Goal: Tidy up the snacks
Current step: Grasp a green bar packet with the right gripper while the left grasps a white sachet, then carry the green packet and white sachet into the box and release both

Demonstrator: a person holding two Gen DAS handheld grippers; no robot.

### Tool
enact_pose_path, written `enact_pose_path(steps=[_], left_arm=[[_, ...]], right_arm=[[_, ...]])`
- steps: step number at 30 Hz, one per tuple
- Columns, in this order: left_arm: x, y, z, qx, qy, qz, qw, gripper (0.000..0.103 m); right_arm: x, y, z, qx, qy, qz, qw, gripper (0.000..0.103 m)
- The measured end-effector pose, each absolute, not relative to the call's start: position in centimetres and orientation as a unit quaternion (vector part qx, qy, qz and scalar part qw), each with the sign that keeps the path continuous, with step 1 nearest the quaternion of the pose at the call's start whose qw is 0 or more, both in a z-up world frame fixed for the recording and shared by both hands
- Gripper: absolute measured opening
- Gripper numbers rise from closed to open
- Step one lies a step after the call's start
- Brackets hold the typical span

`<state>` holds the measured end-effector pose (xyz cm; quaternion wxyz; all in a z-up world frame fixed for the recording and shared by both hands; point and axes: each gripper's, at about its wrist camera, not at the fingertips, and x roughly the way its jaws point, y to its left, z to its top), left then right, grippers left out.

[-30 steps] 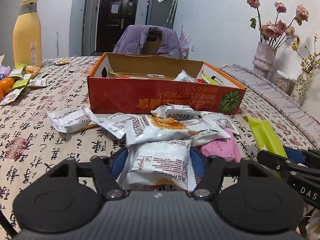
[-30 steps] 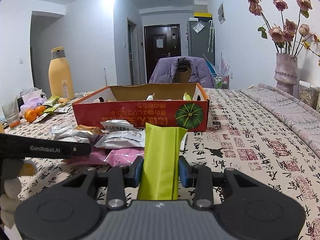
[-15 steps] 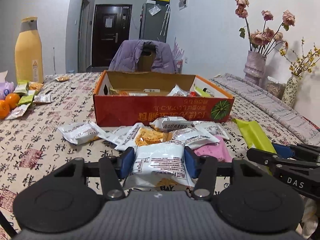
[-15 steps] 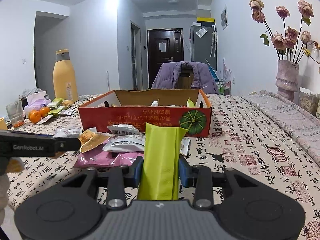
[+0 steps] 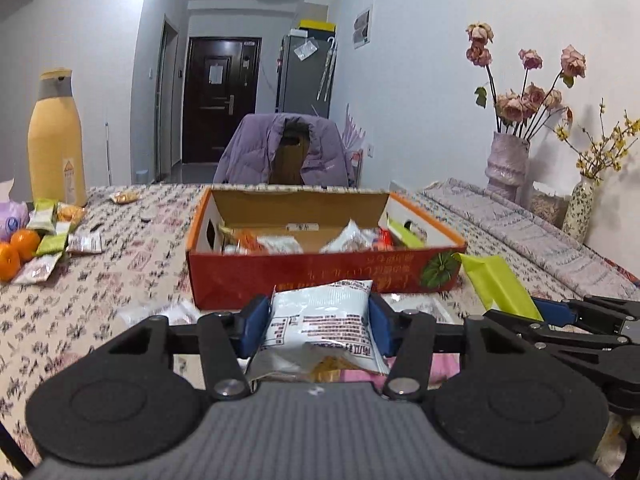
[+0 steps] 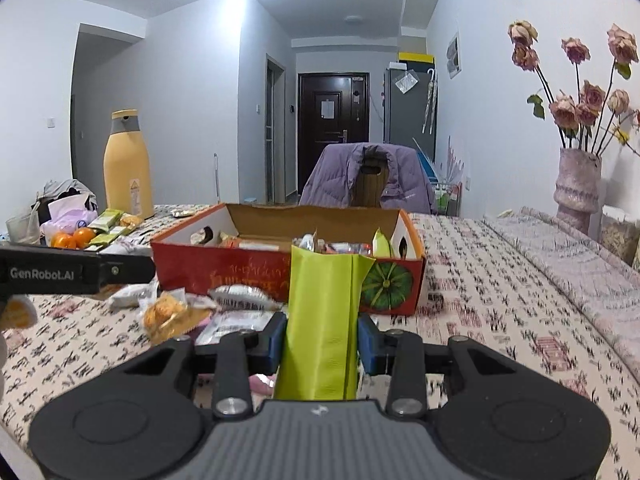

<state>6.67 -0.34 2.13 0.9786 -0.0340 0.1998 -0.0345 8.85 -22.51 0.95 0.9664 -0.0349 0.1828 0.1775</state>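
Observation:
My left gripper (image 5: 318, 326) is shut on a white snack packet (image 5: 320, 320) and holds it above the table, in front of the red cardboard box (image 5: 320, 276). My right gripper (image 6: 322, 338) is shut on a lime green packet (image 6: 324, 320), also lifted, in front of the same box (image 6: 260, 276). The green packet shows in the left wrist view (image 5: 496, 284) at right. The box holds several snacks. Loose packets (image 6: 240, 300) lie on the tablecloth before the box.
A tall yellow bottle (image 5: 56, 140), oranges (image 5: 18, 248) and small packets (image 5: 48, 232) sit at far left. Vases with dried flowers (image 5: 508, 160) stand at right. A chair with a purple jacket (image 5: 286, 152) is behind the table. A pink packet (image 6: 260, 384) lies under the right gripper.
Both grippers have risen from the table with their packets, so the box interior now shows. The white packet has left the pile.

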Motion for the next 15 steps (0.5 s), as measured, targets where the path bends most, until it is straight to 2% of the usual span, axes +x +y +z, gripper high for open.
enact_pose_path(steps=[15], left_arm=[[12.6, -0.3, 5.6, -0.029, 0.165, -0.025, 0.986, 0.054]], right_arm=[[14.8, -20.8, 4.8, -0.032, 0.142, 0.181, 0.973, 0.036]])
